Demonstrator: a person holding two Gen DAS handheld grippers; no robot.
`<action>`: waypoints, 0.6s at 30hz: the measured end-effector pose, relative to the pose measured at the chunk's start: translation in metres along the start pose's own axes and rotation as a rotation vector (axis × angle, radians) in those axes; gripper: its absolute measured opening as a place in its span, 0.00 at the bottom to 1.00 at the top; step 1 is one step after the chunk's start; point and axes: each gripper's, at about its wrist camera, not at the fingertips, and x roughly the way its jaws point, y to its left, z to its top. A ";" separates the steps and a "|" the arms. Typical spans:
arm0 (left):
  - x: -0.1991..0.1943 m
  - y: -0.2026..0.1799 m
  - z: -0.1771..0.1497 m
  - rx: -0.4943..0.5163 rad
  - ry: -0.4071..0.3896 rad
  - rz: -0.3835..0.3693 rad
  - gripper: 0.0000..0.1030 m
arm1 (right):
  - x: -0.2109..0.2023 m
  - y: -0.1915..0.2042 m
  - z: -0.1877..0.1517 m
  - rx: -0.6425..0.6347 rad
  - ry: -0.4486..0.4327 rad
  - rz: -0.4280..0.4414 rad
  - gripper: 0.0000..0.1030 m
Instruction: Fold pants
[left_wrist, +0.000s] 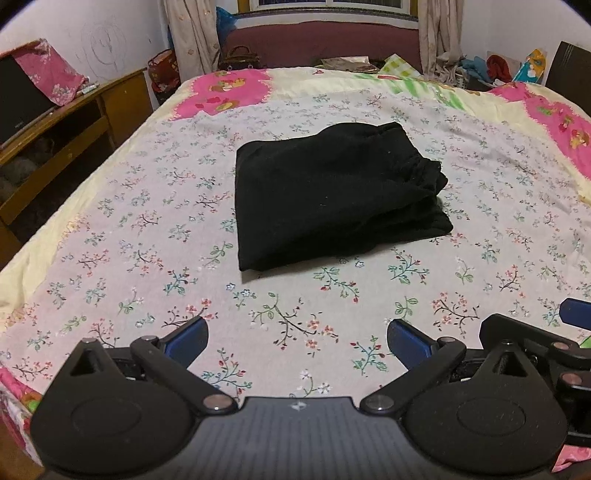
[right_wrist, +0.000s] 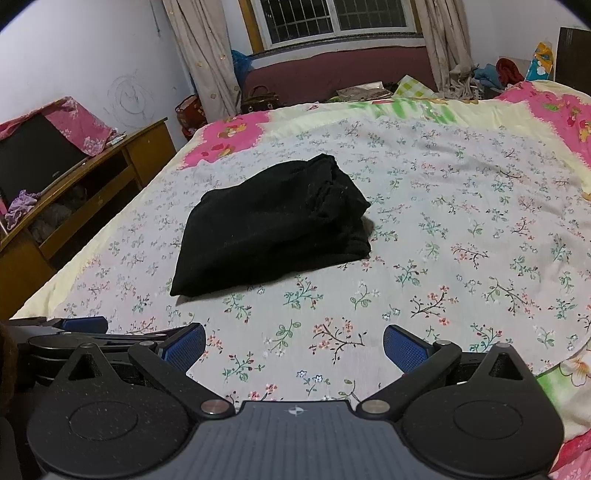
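Black pants (left_wrist: 332, 192) lie folded into a compact stack on the floral bedsheet (left_wrist: 147, 236), in the middle of the bed. They also show in the right wrist view (right_wrist: 273, 229), left of centre. My left gripper (left_wrist: 295, 339) is open and empty, held above the sheet well short of the pants. My right gripper (right_wrist: 293, 343) is open and empty too, also back from the pants. The right gripper's blue pad (left_wrist: 576, 312) shows at the right edge of the left wrist view. The left gripper's pad (right_wrist: 85, 325) shows at the left edge of the right wrist view.
A wooden desk (right_wrist: 110, 173) with a dark screen (right_wrist: 33, 158) stands left of the bed. Bags (right_wrist: 258, 98) and curtains (right_wrist: 207, 55) are at the far end under a window. Clutter (right_wrist: 498, 72) sits at the far right corner.
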 end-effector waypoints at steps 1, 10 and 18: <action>0.000 0.000 -0.001 0.002 -0.003 0.004 1.00 | 0.001 0.001 0.000 -0.001 0.002 0.000 0.92; -0.001 0.000 -0.004 0.013 -0.022 0.036 1.00 | 0.003 0.002 -0.004 0.007 0.008 0.009 0.92; -0.002 -0.003 -0.004 0.026 -0.026 0.045 1.00 | 0.001 0.002 -0.006 0.015 0.008 0.007 0.92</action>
